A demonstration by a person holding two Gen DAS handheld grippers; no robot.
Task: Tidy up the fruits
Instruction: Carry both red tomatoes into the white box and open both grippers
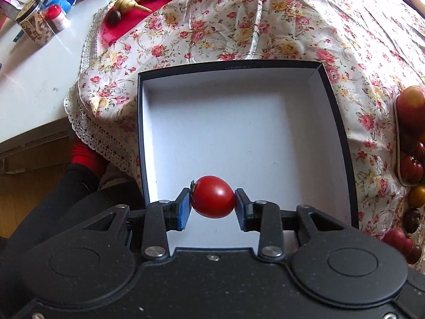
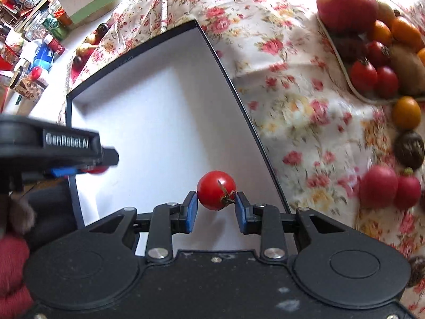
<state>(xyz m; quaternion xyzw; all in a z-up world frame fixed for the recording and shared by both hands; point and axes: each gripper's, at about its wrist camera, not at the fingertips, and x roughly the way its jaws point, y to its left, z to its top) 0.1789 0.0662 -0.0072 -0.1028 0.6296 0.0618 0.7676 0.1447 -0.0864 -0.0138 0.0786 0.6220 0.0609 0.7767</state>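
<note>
My left gripper (image 1: 212, 202) is shut on a red cherry tomato (image 1: 212, 196) and holds it above the near edge of a black box with a white inside (image 1: 225, 122). My right gripper (image 2: 215, 202) is shut on a second red tomato (image 2: 215, 190) with a dried stem, over the same box (image 2: 159, 111) near its right wall. The left gripper also shows from the side in the right wrist view (image 2: 87, 168), with its tomato partly hidden under it. A tray of fruit (image 2: 342, 61) holds an apple (image 2: 345, 5), tomatoes and oranges at the right.
The box sits on a floral tablecloth (image 1: 265, 21). Loose fruits (image 2: 406, 111) lie on the cloth right of the box. A red mat with pears and dark fruits (image 1: 132, 2) lies far left. Bottles and jars (image 1: 55, 16) crowd the white counter beyond.
</note>
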